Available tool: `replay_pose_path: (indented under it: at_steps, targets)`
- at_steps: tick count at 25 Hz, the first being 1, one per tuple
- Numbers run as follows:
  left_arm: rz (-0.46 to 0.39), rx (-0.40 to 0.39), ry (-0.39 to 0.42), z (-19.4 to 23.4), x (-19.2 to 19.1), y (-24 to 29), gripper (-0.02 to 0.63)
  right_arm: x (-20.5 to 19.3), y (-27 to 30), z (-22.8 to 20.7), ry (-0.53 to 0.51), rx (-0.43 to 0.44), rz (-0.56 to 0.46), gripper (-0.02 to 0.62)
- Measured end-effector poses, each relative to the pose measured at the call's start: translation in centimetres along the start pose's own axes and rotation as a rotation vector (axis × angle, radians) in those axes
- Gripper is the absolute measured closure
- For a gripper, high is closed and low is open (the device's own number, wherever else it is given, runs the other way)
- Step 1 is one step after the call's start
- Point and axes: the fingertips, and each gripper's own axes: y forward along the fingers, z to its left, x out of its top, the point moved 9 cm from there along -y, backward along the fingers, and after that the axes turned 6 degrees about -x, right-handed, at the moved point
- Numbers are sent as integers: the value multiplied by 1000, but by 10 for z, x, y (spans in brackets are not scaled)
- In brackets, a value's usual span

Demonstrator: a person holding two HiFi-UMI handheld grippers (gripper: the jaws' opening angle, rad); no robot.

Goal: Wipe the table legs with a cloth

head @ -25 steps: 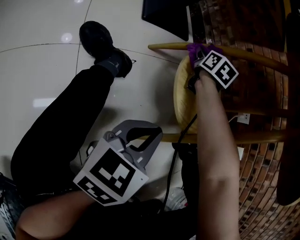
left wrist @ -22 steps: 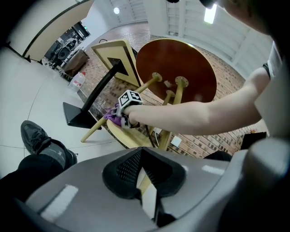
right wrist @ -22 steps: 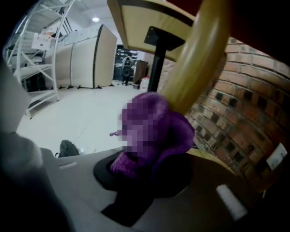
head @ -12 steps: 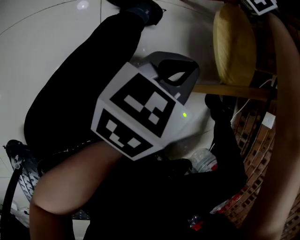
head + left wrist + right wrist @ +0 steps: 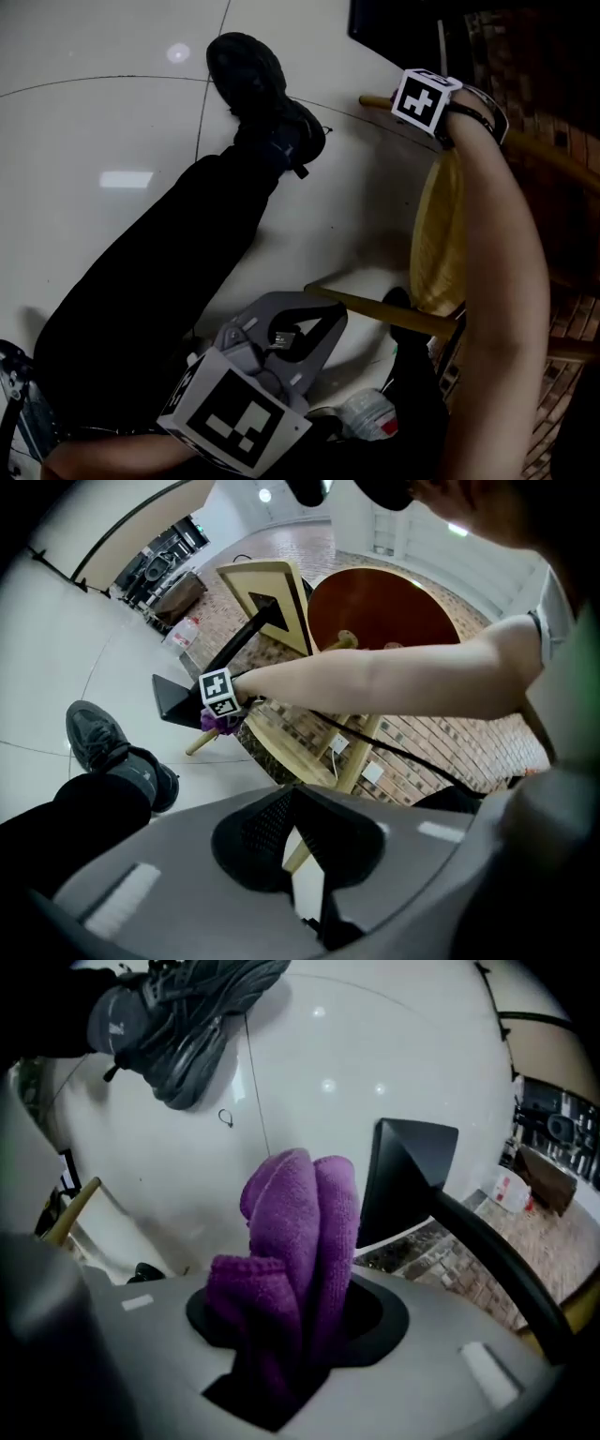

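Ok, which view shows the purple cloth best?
The right gripper view: the purple cloth fills the middle of the frame, close up, folds clear. The left gripper view shows only a small purple patch by the table leg. The head view doesn't show it.

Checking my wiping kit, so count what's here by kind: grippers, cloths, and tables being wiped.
Purple cloth: 1
Grippers: 2 (left gripper; right gripper, its jaws have just been opening, with the purple cloth between them)
Light wooden table: 1
Total: 4
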Motion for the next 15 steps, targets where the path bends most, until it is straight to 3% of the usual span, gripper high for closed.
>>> replay_pose_path:
  at_steps: [4, 6, 12, 15]
  targets:
    - [48, -17, -13, -2, -2, 5, 594, 44, 40, 14, -195, -40, 97, 382]
    - [64, -15, -34, -3, -5, 7, 594, 63, 56, 19, -221, -72, 125, 385]
    - [79, -11, -45, -1, -9, 16, 594, 115, 93, 45, -369, -223, 96, 404]
    - [74, -4, -57, 6, -9, 19, 594, 126, 75, 50, -387, -248, 2, 463]
